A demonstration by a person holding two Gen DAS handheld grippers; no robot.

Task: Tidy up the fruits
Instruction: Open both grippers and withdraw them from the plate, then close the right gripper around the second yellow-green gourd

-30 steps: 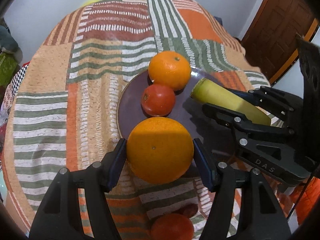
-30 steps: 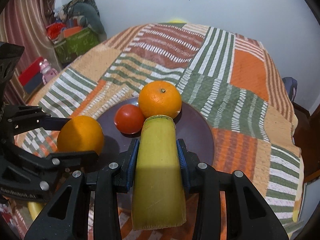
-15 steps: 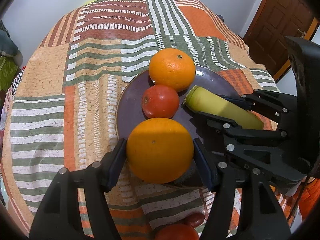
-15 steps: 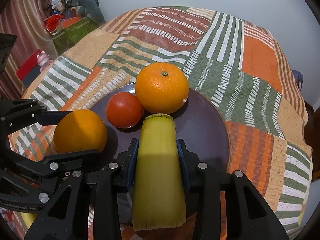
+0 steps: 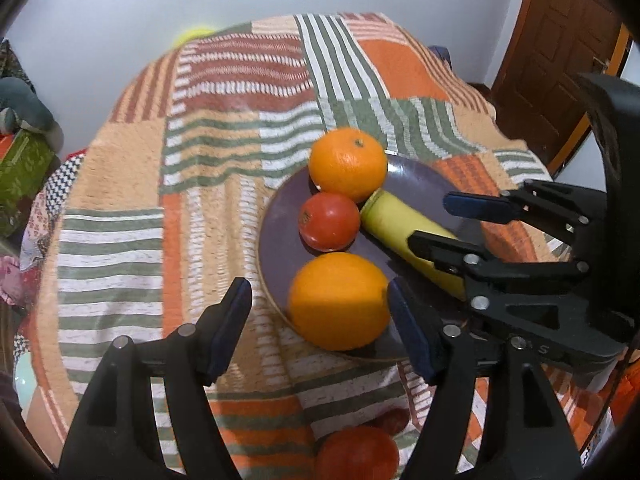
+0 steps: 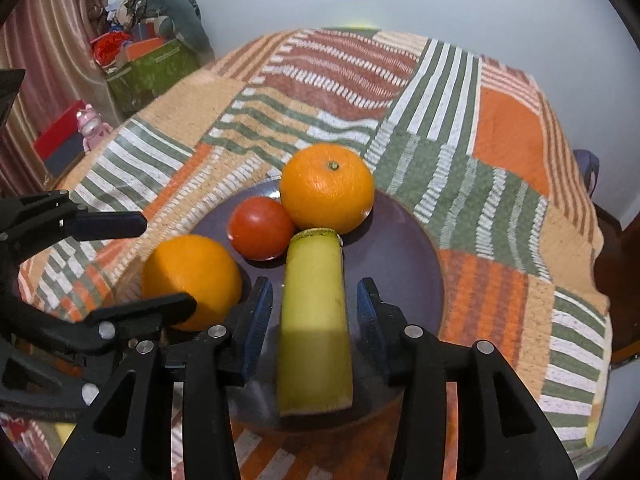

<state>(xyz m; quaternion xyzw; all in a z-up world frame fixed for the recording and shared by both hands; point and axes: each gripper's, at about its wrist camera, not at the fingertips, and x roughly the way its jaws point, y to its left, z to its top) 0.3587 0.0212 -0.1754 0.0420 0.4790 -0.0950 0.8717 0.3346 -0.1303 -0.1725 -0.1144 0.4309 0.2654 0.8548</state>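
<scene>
A dark purple plate [image 5: 416, 178] [image 6: 404, 240] holds a far orange [image 5: 347, 164] [image 6: 326, 186], a red tomato [image 5: 329, 221] [image 6: 260, 226], a near orange [image 5: 338, 300] [image 6: 192, 278] at its rim and a yellow-green stalk piece [image 5: 404, 228] [image 6: 316, 312]. My left gripper [image 5: 322, 326] is open, its jaws apart on either side of the near orange and a little behind it. My right gripper [image 6: 314, 320] is open, its pads standing clear of the stalk piece lying between them.
The round table wears a striped patchwork cloth [image 5: 224, 128] [image 6: 460, 128]. More red fruit [image 5: 356, 454] lies below the left gripper near the table's edge. A brown door [image 5: 560, 40] is at the right; boxes and toys [image 6: 148, 56] stand by the curtain.
Both grippers have opened. The left let go of the near orange and the right let go of the stalk piece; both now rest on the plate, and both grippers have drawn back slightly.
</scene>
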